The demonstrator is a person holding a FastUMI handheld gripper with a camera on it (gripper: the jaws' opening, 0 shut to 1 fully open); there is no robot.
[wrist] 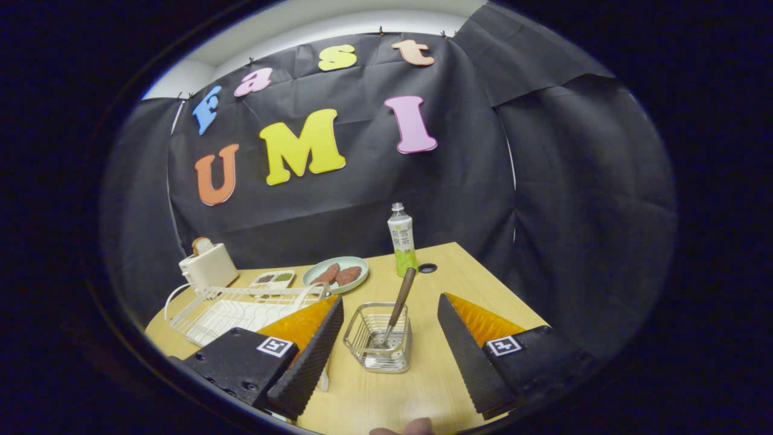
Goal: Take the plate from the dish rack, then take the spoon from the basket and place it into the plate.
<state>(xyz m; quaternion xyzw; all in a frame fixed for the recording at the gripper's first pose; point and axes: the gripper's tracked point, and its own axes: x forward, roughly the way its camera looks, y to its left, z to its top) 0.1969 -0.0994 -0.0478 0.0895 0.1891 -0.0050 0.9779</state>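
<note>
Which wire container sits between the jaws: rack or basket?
The small wire basket holding the spoon; open gripper jaws flank it. The white dish rack sits off beside one jaw.

A cream toaster (208, 266) with a slice of bread in its slot stands at the far back corner of the wooden counter (386, 393). Beside it lies a small divided tray (273, 278) holding dark and green bits. A plastic bottle of green drink (402, 240) stands upright near the counter's far edge, just beside a round cable hole (427, 267).
</note>
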